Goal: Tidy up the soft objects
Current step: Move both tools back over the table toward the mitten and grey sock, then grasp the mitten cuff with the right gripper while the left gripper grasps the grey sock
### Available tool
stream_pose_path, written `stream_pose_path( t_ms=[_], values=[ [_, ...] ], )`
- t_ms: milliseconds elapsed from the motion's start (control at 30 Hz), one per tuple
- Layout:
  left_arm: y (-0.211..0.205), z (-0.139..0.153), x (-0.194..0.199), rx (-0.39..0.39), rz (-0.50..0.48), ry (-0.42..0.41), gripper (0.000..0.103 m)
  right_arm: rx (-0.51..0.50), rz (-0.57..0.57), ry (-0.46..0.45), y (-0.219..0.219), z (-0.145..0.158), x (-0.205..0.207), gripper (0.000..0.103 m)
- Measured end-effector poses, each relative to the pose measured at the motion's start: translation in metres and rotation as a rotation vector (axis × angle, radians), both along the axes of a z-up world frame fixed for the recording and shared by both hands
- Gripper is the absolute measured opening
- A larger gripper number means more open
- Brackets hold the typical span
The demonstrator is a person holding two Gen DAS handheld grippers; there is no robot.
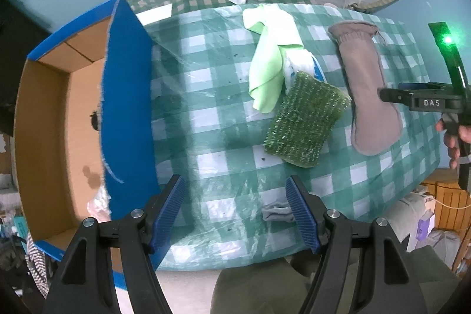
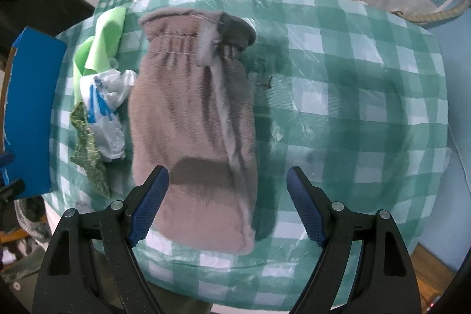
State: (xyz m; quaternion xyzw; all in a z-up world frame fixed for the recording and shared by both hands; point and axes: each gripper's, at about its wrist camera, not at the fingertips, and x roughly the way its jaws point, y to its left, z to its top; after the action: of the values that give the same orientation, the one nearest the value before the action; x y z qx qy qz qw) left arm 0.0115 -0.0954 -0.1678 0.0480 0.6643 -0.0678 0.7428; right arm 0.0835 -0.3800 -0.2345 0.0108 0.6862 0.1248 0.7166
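With right gripper (image 2: 228,205) spread wide over the grey mitten (image 2: 194,119) near the table's (image 2: 368,107) front edge, better to shift left, lower, pinch mid-fabric; left gripper (image 1: 235,211) spread, empty, near the box (image 1: 59,113).

We see the box (image 1: 73,113) standing against the left edge of the table (image 1: 223,143). Near the table's middle, the scrubber (image 1: 306,119) lies partly on the plastic bag (image 1: 297,65), and the cloth (image 1: 269,60) drapes over that bag toward the far edge. The mitten (image 1: 368,90) lies right of them, running from the far edge toward the near one. A sock (image 1: 276,212) sits at the near edge.
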Motion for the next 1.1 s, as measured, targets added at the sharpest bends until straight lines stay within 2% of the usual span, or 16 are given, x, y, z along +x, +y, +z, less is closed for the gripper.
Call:
stream_pose_path(
  t_ms=[233, 600, 667, 733, 800, 833, 900, 1000, 1100],
  values=[
    [-0.011, -0.012, 0.0, -0.026, -0.024, 0.015, 0.072, 0.029, 0.029, 0.001, 0.0, -0.016, 0.005, 0.082],
    [-0.036, -0.025, -0.011, -0.057, -0.144, 0.035, 0.077, 0.009, 0.048, 0.0, 0.012, -0.026, 0.008, 0.082],
    [-0.04, -0.03, -0.015, -0.061, -0.162, 0.05, 0.077, -0.004, 0.048, -0.006, 0.018, -0.024, 0.007, 0.074],
    [-0.043, -0.034, -0.018, -0.063, -0.179, 0.061, 0.078, 0.002, 0.053, -0.012, 0.025, -0.021, 0.004, 0.055],
    [-0.046, -0.04, -0.022, -0.064, -0.202, 0.084, 0.078, -0.016, 0.063, -0.025, 0.031, -0.017, 0.001, 0.047],
    [-0.048, -0.044, -0.024, -0.064, -0.21, 0.099, 0.078, -0.033, 0.075, -0.032, 0.033, -0.015, -0.001, 0.036],
    [-0.052, -0.051, -0.028, -0.065, -0.238, 0.139, 0.08, -0.031, 0.087, -0.034, 0.035, -0.014, -0.003, 0.028],
    [-0.057, -0.055, -0.033, -0.069, -0.27, 0.155, 0.081, -0.012, 0.069, -0.035, 0.032, -0.011, -0.005, 0.017],
    [-0.062, -0.061, -0.037, -0.051, -0.299, 0.157, 0.081, -0.007, 0.048, -0.044, 0.029, -0.006, -0.008, 0.014]
  ],
)
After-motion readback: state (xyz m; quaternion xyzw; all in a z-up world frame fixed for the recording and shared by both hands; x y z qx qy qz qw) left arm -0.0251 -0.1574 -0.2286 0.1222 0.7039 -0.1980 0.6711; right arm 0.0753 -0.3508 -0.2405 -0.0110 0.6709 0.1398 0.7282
